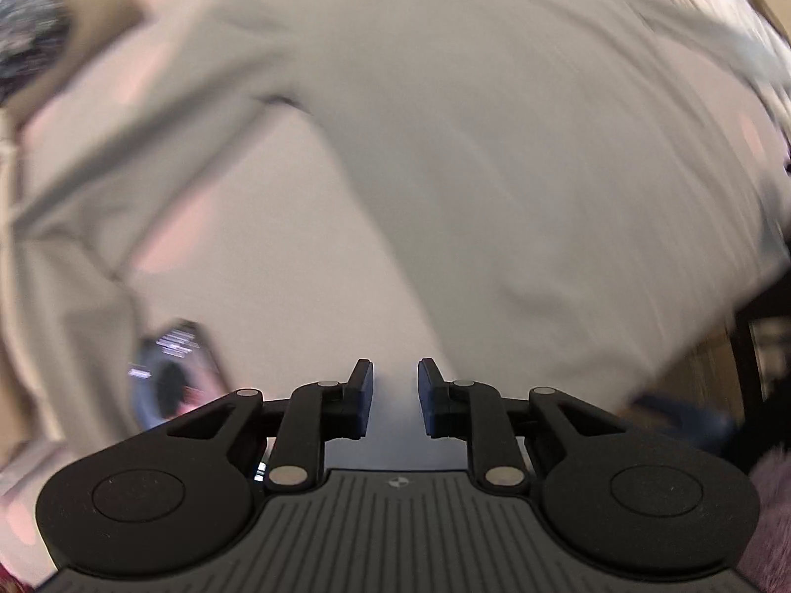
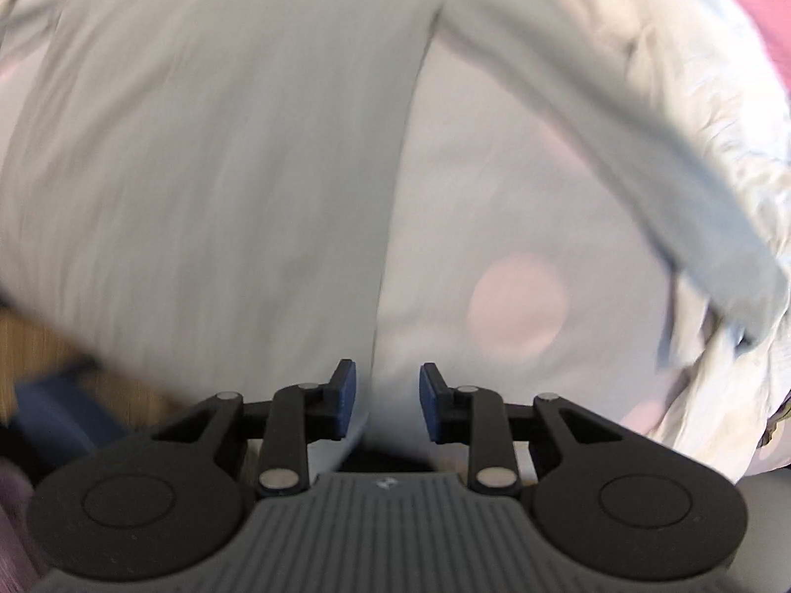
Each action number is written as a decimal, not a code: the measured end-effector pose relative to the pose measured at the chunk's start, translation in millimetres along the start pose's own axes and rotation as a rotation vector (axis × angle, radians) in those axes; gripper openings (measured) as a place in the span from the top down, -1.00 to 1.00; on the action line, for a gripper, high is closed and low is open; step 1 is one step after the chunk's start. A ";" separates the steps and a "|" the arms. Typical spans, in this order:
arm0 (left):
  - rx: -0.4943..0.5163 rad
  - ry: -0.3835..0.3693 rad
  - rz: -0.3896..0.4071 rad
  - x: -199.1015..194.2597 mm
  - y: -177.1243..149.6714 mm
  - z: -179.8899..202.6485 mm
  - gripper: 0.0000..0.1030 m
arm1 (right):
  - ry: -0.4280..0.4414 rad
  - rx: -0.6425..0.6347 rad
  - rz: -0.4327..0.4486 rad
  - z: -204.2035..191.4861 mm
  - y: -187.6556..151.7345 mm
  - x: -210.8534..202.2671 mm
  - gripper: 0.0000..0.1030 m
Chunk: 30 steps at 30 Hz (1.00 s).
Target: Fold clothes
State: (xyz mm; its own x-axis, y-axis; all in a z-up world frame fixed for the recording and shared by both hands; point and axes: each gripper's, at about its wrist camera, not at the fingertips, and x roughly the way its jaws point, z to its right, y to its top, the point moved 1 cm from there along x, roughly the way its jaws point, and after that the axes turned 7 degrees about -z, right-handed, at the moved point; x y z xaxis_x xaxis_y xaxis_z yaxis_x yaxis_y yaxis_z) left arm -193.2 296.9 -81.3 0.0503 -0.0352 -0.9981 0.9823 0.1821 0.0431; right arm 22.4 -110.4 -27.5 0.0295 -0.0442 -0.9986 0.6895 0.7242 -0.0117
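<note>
A pale grey-blue long-sleeved shirt (image 1: 494, 148) lies spread flat on a light sheet with pink dots; both views are motion-blurred. My left gripper (image 1: 395, 398) is open, with a gap between its blue pads, just short of the shirt's hem at its left corner. One sleeve (image 1: 138, 158) runs out to the left. In the right wrist view the shirt body (image 2: 207, 158) fills the left half and the other sleeve (image 2: 642, 163) angles down to the right. My right gripper (image 2: 386, 402) is open, with the shirt's side edge lying between its pads.
A dark round object (image 1: 173, 375) lies on the sheet left of my left gripper. A wooden floor (image 1: 702, 370) shows past the bed's edge at the right. A crumpled white garment (image 2: 731, 148) and a pink blanket (image 2: 751, 10) lie at the far right.
</note>
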 end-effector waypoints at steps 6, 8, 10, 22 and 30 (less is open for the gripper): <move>-0.214 0.079 0.067 -20.7 12.8 -75.3 0.65 | 0.087 0.097 0.175 -7.8 37.6 -11.7 0.33; -0.287 0.107 0.081 -27.0 13.8 -104.5 0.65 | 0.133 0.136 0.207 -9.5 49.8 -12.7 0.31; -0.357 0.145 0.091 -32.6 11.6 -129.8 0.64 | 0.175 0.171 0.233 -13.8 63.6 -13.7 0.30; -0.445 0.272 0.020 -8.2 -9.5 -182.3 0.41 | 0.159 0.050 0.207 -50.4 109.1 10.7 0.29; -0.395 0.197 0.099 -40.0 -1.4 -167.2 1.00 | 0.127 -0.025 0.221 -69.8 121.8 10.2 0.28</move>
State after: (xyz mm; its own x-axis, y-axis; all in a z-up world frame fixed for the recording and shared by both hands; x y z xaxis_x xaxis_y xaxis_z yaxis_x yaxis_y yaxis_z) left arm -226.7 462.4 -48.8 0.0680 0.1817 -0.9810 0.8284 0.5377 0.1570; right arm 56.2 25.4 -42.7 0.0854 0.2030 -0.9754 0.6581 0.7236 0.2082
